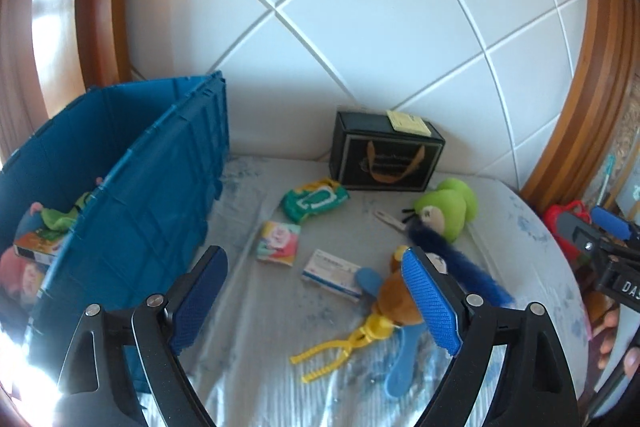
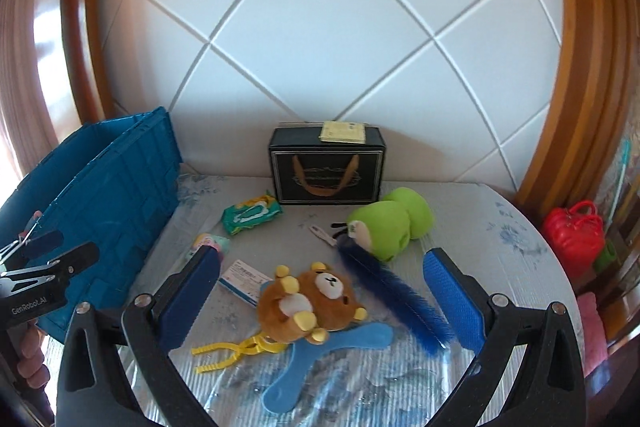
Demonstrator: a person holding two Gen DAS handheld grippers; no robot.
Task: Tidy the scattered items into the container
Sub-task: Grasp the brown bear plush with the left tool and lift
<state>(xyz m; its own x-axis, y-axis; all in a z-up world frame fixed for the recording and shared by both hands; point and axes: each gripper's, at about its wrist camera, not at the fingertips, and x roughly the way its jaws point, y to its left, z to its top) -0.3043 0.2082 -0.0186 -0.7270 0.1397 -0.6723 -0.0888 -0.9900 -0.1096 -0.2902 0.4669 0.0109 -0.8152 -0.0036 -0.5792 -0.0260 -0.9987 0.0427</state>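
**Sorting bed clutter into blue crate: handling notes, big to small**

Hovering over the bed (image 2: 500,227) with both grippers, nothing held. Left gripper (image 1: 316,299) jaws wide apart, empty. Right gripper (image 2: 320,301) jaws wide apart, empty, bracketing the bear in its own view but not touching it.

Blue crate (image 1: 160,187): rigid plastic, stands at the left of the bed, already holds some soft toys and a box. It is the target.

Black gift box (image 2: 326,167): upright against the headboard, stiff card, gold ribbon handle on the face. Probably too wide for the jaws across the front; pinch the narrow depth from above or hook the handle.

Green plush (image 2: 384,227): on its side, right of the box, touching the blue feather's tip. Soft, light, squashes; grab the body mid-bulge.

Brown bear plush (image 2: 312,303): front centre, lying on the blue boomerang. Light and compressible; take the head or torso, jaws will sink in.

Blue feather (image 2: 394,301): long, floppy, near weightless. Grip the stem, not the fluff.

Blue boomerang (image 2: 320,359): flat, stiff-looking, partly under the bear. Edge pinch on a free arm.

Green wipes pack (image 2: 250,217): soft film, slippery; squeeze across the short side.

Yellow tongs (image 2: 236,349): thin hard plastic, beside the boomerang; pinch at the hinge.

Medicine carton (image 2: 244,281): light card, crushable, flat on the sheet; grip the long edges.

Tissue pack (image 1: 279,241): small, soft, between the crate and carton.

Small white strip (image 2: 322,234): near the green plush, thin, flat, likely hardest to lift.
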